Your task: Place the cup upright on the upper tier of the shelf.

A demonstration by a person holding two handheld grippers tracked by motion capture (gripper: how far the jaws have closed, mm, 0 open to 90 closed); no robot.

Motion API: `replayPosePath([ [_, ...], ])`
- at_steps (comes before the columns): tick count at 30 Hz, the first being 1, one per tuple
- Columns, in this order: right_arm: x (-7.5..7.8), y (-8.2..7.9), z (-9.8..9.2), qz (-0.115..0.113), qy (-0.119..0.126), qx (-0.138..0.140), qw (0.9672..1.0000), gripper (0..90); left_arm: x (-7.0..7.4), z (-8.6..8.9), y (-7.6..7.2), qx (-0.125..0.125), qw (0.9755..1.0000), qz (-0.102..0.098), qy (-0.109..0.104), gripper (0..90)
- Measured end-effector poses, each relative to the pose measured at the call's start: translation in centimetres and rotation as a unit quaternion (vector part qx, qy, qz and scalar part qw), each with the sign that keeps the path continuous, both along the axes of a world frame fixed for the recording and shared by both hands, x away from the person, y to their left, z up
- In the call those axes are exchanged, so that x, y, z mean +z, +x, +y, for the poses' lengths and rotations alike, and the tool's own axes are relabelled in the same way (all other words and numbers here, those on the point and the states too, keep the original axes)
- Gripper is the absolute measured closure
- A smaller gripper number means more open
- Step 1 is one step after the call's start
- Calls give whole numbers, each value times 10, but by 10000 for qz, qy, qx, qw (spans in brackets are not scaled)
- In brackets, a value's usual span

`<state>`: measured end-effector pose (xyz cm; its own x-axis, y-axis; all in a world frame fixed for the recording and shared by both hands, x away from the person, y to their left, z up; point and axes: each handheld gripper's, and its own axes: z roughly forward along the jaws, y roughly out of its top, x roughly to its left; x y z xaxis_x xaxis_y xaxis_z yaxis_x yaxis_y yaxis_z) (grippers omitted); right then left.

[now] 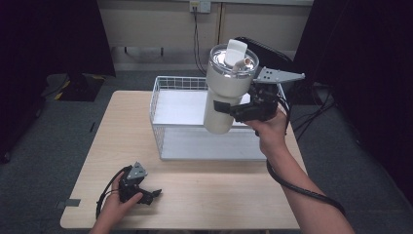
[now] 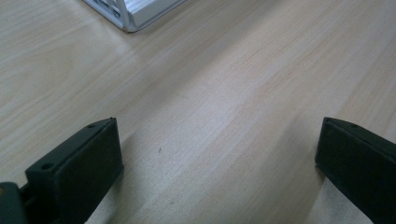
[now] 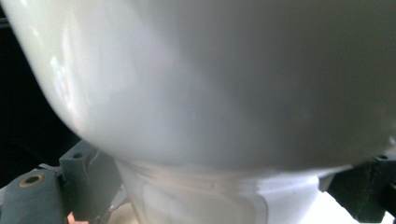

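Over the basket (image 1: 168, 109), my right gripper (image 1: 238, 109) holds the big white cup (image 1: 223, 92) up in the air, my left gripper (image 1: 146, 195) rests wide open on the table (image 1: 219, 195), and next I think I lower the cup gently.

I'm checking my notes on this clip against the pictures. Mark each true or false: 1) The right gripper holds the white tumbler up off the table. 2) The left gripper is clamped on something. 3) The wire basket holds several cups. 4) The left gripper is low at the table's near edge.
1) True: the right gripper is shut on the white tumbler, held in the air above the wire basket.
2) False: the left gripper is open, with bare table between its jaws.
3) False: nothing can be seen lying in the basket.
4) True: it sits low at the table's near left edge.
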<state>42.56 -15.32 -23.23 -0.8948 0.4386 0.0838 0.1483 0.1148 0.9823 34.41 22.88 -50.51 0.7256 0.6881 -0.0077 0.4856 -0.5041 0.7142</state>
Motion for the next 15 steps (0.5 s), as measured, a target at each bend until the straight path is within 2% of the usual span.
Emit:
replayPosePath([
  [9,7,8,1,-106,-38,-164,9998,105,0,0,0,-3,10000,-1,3,0],
  [15,7,13,1,-99,-14,-273,9996,105,0,0,0,-2,10000,1,0,0],
])
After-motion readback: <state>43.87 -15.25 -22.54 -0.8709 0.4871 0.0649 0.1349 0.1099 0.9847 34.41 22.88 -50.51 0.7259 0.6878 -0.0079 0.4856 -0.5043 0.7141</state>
